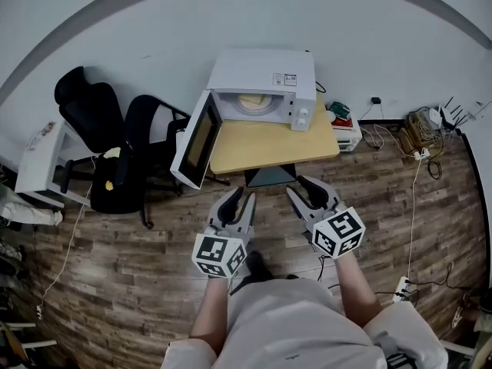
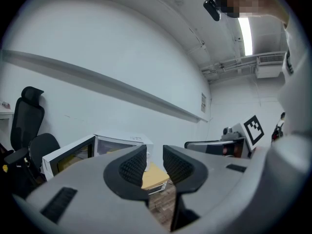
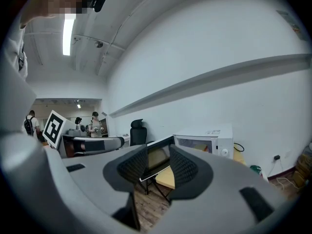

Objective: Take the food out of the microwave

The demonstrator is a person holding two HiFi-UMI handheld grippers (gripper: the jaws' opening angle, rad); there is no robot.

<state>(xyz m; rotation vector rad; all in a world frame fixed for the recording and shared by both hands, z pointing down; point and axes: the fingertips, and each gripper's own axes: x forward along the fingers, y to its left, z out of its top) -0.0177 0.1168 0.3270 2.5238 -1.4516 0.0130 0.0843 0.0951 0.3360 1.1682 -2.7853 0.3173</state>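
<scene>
Small label [image 1: 284, 79] atop microwave [image 1: 261, 71], unreadable. Left gripper [image 1: 238, 199] and right gripper [image 1: 305, 187]: jaws slightly apart, empty, short of the bench [image 1: 269, 146]. Food [image 1: 250, 102] inside open microwave, far side of bench.

White microwave [image 1: 261, 74] — pale yellow food [image 1: 251, 102]; tan table [image 1: 269, 148]; black chairs [image 1: 86, 108]; brown wood-plank floor [image 1: 115, 267] — white wall [image 1: 154, 21].
</scene>
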